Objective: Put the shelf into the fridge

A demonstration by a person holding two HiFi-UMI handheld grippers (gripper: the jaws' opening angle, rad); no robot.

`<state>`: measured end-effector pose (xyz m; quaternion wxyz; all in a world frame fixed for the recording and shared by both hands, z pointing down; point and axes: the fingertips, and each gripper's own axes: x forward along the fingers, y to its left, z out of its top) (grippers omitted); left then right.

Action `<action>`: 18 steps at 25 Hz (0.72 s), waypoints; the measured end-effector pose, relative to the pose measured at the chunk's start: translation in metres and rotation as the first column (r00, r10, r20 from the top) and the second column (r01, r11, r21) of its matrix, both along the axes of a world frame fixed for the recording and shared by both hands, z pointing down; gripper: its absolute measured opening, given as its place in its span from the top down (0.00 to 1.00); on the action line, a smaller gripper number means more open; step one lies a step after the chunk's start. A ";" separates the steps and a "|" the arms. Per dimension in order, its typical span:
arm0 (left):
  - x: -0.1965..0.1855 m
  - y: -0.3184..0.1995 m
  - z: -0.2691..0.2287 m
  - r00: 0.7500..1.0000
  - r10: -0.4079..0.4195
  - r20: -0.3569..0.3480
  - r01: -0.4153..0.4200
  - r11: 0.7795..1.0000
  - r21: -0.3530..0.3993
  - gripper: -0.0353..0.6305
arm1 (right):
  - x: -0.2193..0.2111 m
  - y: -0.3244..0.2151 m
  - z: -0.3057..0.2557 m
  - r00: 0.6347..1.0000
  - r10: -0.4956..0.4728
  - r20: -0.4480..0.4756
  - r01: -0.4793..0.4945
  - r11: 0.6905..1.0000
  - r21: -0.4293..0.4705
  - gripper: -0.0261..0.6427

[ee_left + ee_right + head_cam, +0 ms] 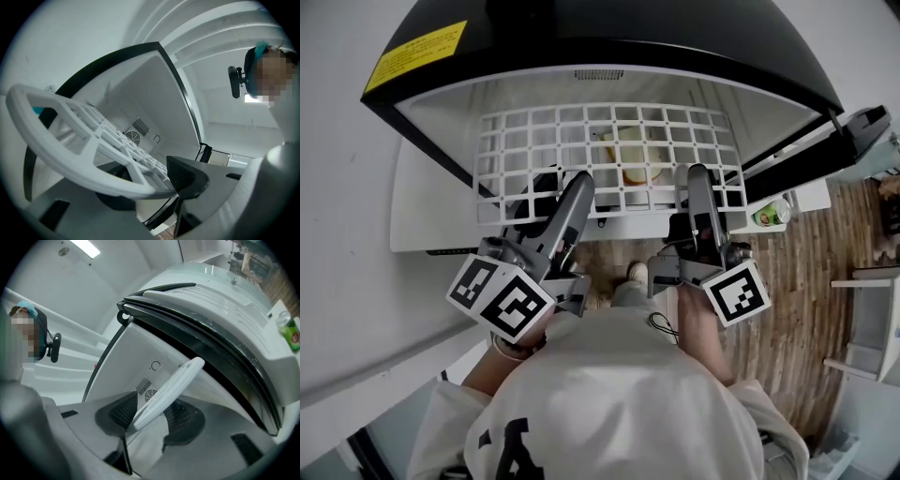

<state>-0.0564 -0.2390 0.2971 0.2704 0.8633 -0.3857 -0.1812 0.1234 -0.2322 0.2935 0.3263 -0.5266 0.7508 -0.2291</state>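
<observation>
**Shelf half in fridge: right gripper clamped, left slack**

The white grid shelf sat in the mouth of the open fridge, with its front rim sticking out toward me. My right gripper was clamped on that rim. My left gripper had its jaws apart around the rim, which lay against one pad. The fridge had a white liner, a fan vent on its back wall and a yellow label on its black top. Its door stood open at the right with a green can in the rack. There was wood-plank floor below and a white wall at the left.
</observation>
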 end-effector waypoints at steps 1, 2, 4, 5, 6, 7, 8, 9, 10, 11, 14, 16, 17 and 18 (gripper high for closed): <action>0.000 -0.001 0.000 1.000 -0.001 0.000 0.001 1.000 -0.004 0.66 | 0.000 -0.001 0.000 1.000 -0.001 0.002 0.001 1.000 -0.001 0.70; 0.000 -0.002 -0.001 1.000 -0.003 -0.002 0.002 1.000 -0.006 0.66 | 0.000 -0.002 -0.001 1.000 -0.003 0.002 0.003 1.000 0.000 0.70; -0.001 -0.005 -0.001 1.000 -0.008 -0.005 0.008 1.000 -0.006 0.66 | -0.002 -0.005 -0.002 1.000 -0.011 0.001 0.011 1.000 0.001 0.70; -0.001 -0.006 -0.001 1.000 -0.010 -0.005 0.010 1.000 -0.006 0.66 | -0.002 -0.006 -0.002 1.000 -0.013 0.001 0.013 1.000 0.002 0.70; -0.002 -0.007 -0.002 1.000 -0.012 -0.005 0.012 1.000 -0.006 0.66 | -0.002 -0.007 -0.003 1.000 -0.014 0.003 0.014 1.000 0.002 0.70; -0.002 -0.007 -0.002 1.000 -0.012 -0.005 0.012 1.000 -0.006 0.66 | -0.002 -0.007 -0.002 1.000 -0.014 0.004 0.014 1.000 0.002 0.70; -0.001 -0.008 -0.001 1.000 -0.012 -0.006 0.012 1.000 -0.008 0.66 | -0.002 -0.008 -0.002 1.000 -0.013 0.006 0.013 1.000 0.002 0.70; -0.001 -0.009 -0.001 1.000 -0.010 -0.006 0.010 1.000 -0.008 0.66 | -0.001 -0.009 -0.002 1.000 -0.012 0.009 0.012 1.000 0.003 0.70; -0.001 -0.009 -0.001 1.000 -0.008 -0.006 0.008 1.000 -0.009 0.66 | -0.001 -0.009 -0.003 1.000 -0.012 0.011 0.012 1.000 0.005 0.70; -0.001 -0.010 -0.002 1.000 -0.007 -0.006 0.007 1.000 -0.009 0.66 | -0.001 -0.010 -0.003 1.000 -0.012 0.014 0.012 1.000 0.006 0.70; -0.001 -0.012 -0.002 1.000 -0.004 -0.007 0.004 1.000 -0.008 0.66 | -0.001 -0.012 -0.002 1.000 -0.008 0.018 0.008 1.000 0.007 0.70; -0.001 -0.013 -0.002 1.000 -0.001 -0.008 0.001 1.000 -0.010 0.66 | -0.001 -0.013 -0.003 1.000 -0.008 0.018 0.008 1.000 0.008 0.70; -0.001 -0.014 -0.001 1.000 0.000 -0.009 0.000 1.000 -0.011 0.66 | -0.001 -0.014 -0.003 1.000 -0.008 0.019 0.008 1.000 0.008 0.70; -0.001 -0.014 -0.001 1.000 0.000 -0.009 0.000 1.000 -0.012 0.66 | -0.001 -0.015 -0.003 1.000 -0.009 0.020 0.009 1.000 0.007 0.70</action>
